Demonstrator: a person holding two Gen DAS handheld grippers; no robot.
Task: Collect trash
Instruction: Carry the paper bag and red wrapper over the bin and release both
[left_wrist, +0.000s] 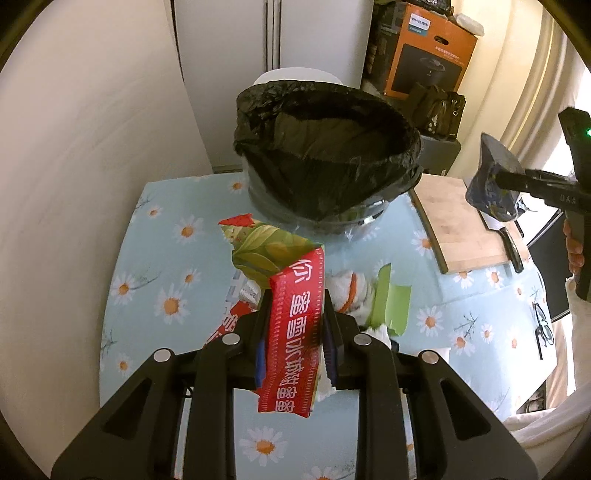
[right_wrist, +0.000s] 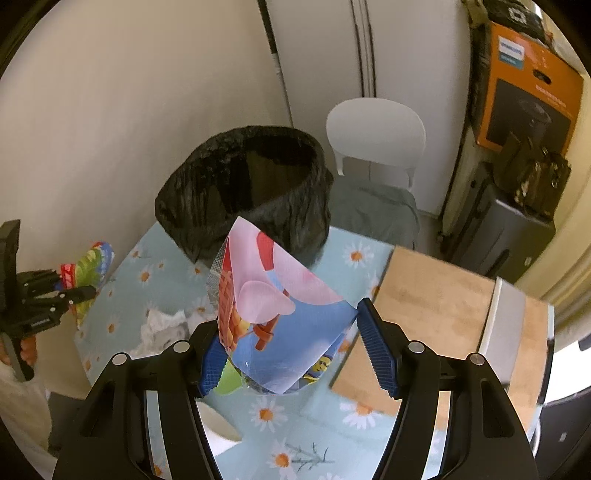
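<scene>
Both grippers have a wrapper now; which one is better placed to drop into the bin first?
Probably left. The left gripper, shut on the red wrapper, faces the bin squarely. The right gripper, with the blue wrapper, sits off to the bin's side.

Bin liner (left_wrist: 325, 147) is thin crinkly black plastic, slightly shiny. Red wrapper (left_wrist: 291, 332) looks like glossy printed foil. The board (left_wrist: 465, 221) at 3 o'clock is matt pale wood; table (left_wrist: 177, 266) cover is smooth wipe-clean vinyl.
</scene>
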